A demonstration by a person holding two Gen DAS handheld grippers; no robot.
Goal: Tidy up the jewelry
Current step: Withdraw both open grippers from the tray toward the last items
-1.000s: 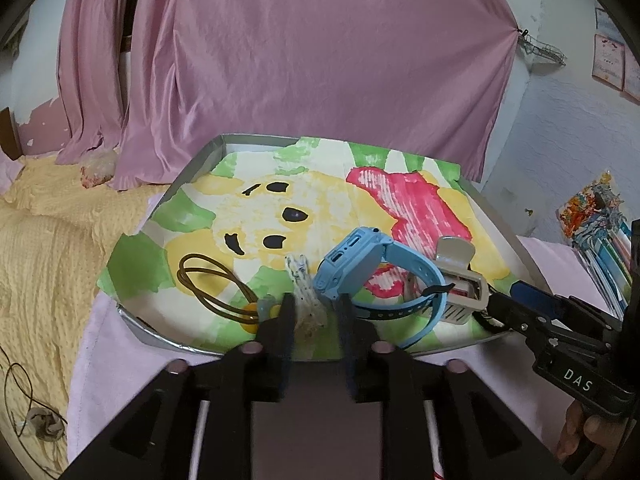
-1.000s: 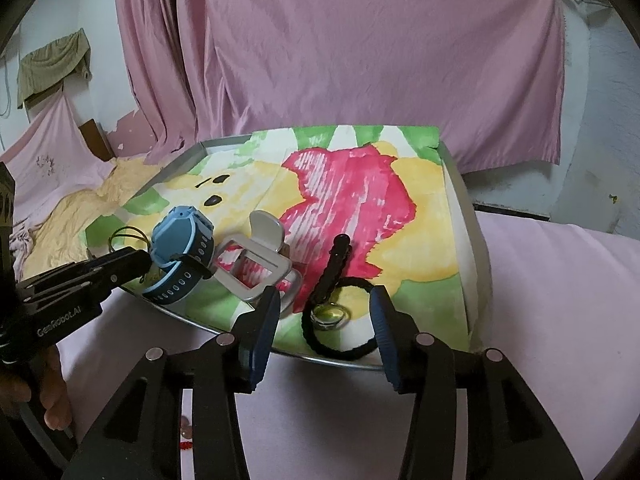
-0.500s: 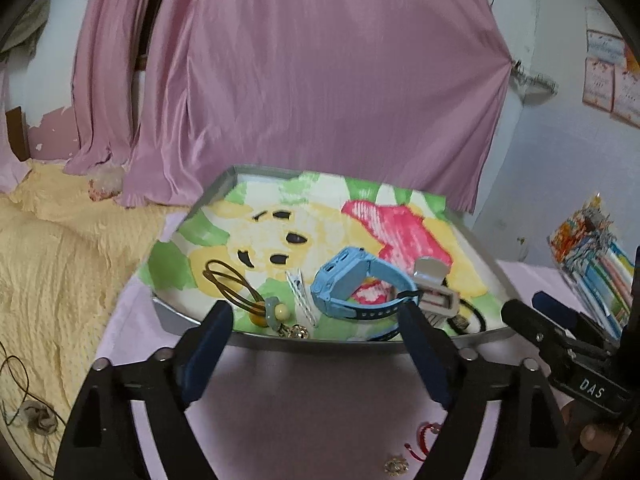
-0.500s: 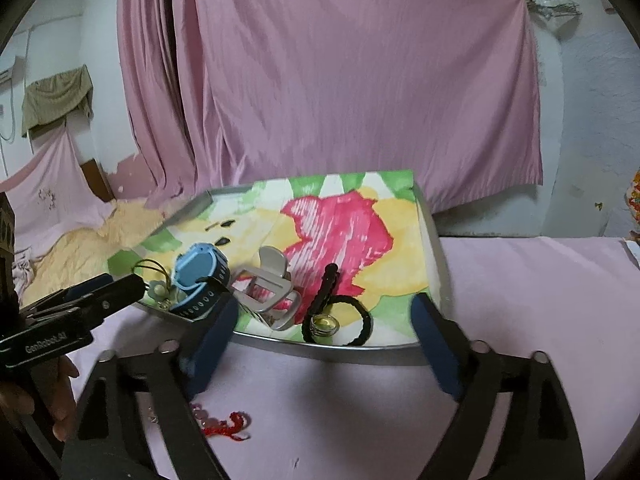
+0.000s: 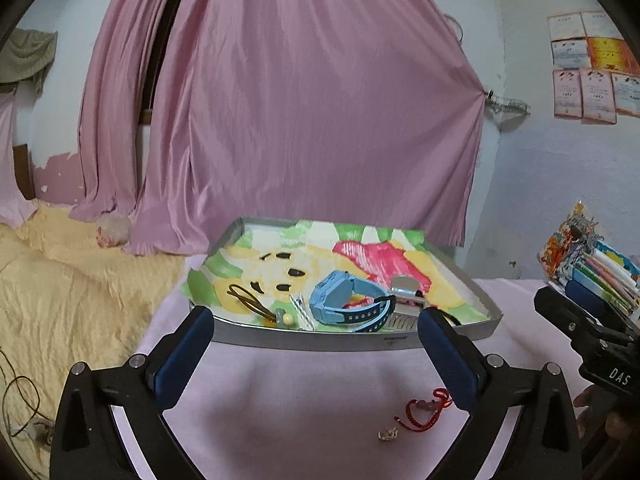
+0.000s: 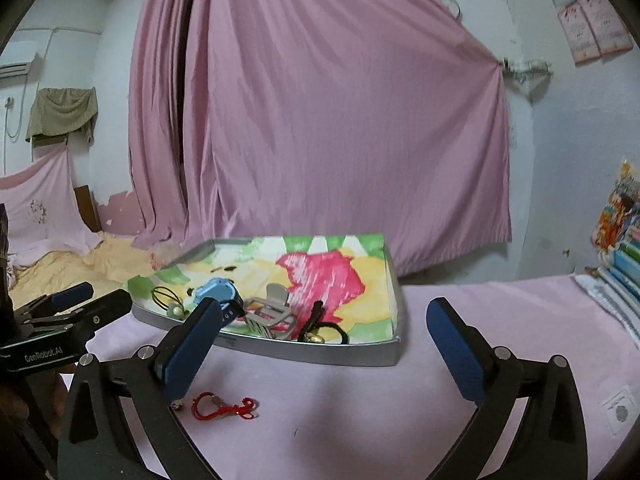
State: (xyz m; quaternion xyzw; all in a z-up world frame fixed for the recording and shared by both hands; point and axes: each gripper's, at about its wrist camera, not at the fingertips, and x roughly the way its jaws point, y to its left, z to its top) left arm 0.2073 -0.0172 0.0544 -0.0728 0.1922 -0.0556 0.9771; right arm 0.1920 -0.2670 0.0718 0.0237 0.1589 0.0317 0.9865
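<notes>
A grey metal tray (image 5: 486,306) (image 6: 394,312) lined with a bright cartoon cloth sits on pink bedding. Inside lie a blue watch (image 5: 344,300) (image 6: 218,290), a grey hair claw (image 5: 404,294) (image 6: 268,312), a brown hair tie (image 5: 246,300) (image 6: 164,296), a white clip (image 5: 302,310) and a black hair tie (image 6: 324,326). On the bedding in front lie a red cord bracelet (image 5: 426,410) (image 6: 222,406) and a small gold piece (image 5: 387,434). My left gripper (image 5: 314,340) hovers open before the tray. My right gripper (image 6: 324,332) is also open, holding nothing.
A pink curtain (image 5: 300,120) hangs behind the tray. A yellow blanket (image 5: 72,300) covers the bed to the left. Stacked books and colourful packets (image 5: 592,264) stand at the right. A cable (image 5: 20,404) lies at the lower left.
Both grippers opened wide and pulled back from the tray. The left one was shut over the white clip a second ago; the clip now lies in the tray. The red bracelet came into view.
</notes>
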